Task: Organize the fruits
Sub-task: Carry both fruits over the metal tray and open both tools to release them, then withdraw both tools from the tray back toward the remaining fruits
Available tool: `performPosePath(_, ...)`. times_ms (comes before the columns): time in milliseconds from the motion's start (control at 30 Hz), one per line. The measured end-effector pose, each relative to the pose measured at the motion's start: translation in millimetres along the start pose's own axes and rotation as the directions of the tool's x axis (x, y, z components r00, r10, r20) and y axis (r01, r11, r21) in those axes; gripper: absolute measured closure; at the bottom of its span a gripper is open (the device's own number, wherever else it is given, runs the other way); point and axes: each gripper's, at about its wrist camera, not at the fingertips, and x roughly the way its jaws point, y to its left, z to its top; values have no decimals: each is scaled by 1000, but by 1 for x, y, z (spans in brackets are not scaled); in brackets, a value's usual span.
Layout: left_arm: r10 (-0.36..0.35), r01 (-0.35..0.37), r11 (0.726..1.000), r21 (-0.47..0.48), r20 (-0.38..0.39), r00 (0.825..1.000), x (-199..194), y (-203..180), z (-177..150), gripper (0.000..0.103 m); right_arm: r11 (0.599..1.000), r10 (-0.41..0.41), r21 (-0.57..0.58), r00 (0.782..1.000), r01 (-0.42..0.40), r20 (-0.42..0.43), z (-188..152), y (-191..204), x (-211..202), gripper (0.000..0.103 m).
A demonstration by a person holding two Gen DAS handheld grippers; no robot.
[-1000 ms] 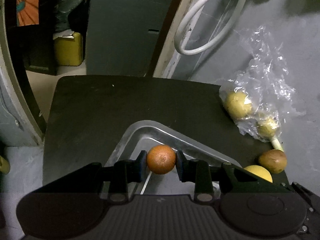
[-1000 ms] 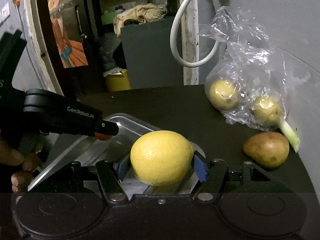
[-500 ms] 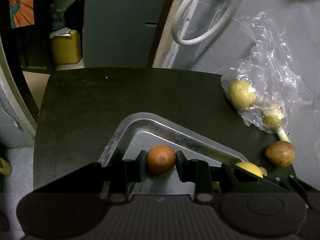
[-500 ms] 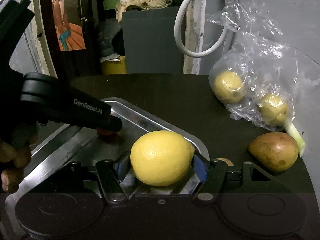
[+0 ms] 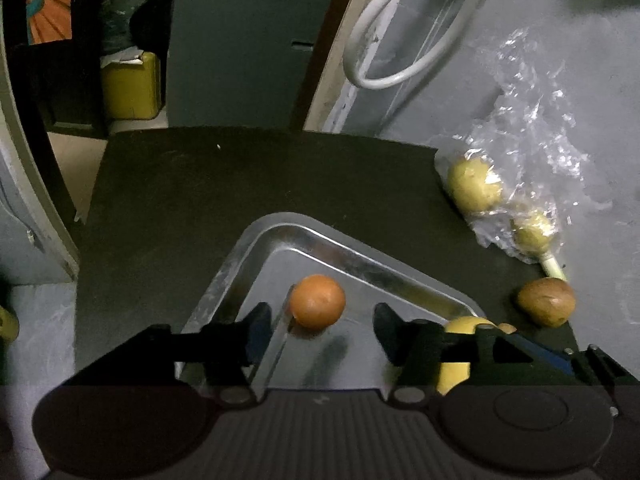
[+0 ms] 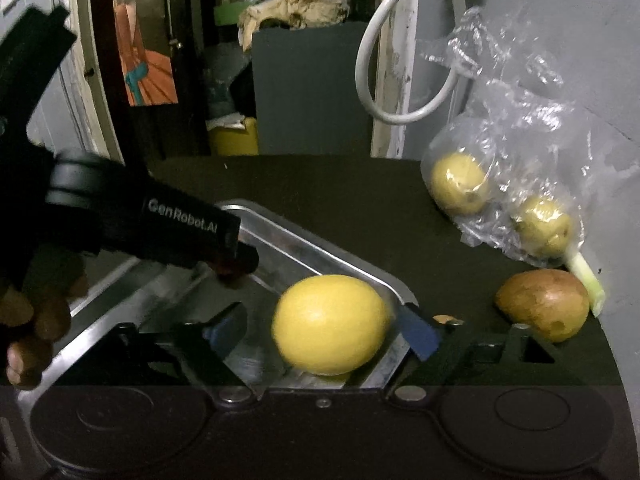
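Note:
An orange (image 5: 317,301) lies on the floor of a metal tray (image 5: 360,257). My left gripper (image 5: 322,330) is open, and the orange sits free just ahead of its spread fingers. In the right wrist view a yellow lemon (image 6: 330,324) rests in the tray (image 6: 320,249) near its right corner. My right gripper (image 6: 320,334) is open, with its blue pads (image 6: 418,336) standing off the lemon on both sides. The left gripper (image 6: 240,259) shows from the side over the tray and hides most of the orange.
A brown pear (image 6: 544,304) lies on the dark table (image 5: 224,184) right of the tray. Behind it a clear plastic bag (image 6: 516,120) holding two yellow fruits leans on the grey wall. A person's hand (image 6: 32,320) holds the left gripper. A white cable (image 6: 372,92) hangs behind.
Both grippers came down to the tray and opened. The left one let go of the orange and the right one let go of the lemon; both fruits now rest in the tray.

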Motion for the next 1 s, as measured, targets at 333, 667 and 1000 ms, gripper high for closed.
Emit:
performPosePath(333, -8, 10, 1000, -21, 115, 993, -63, 1, -21, 1, 1000, -8, 26, 996, 5, 91, -9, 2, -63, 1)
performPosePath(667, 20, -29, 998, 56, 161, 987, -117, -6, -63, 1, 998, 5, 60, 990, -14, 142, -29, 13, -130, 1)
performPosePath(1000, 33, -46, 997, 64, 187, 982, -168, -5, -121, 1, 995, 15, 91, 992, -27, 126, -62, 20, -183, 1)
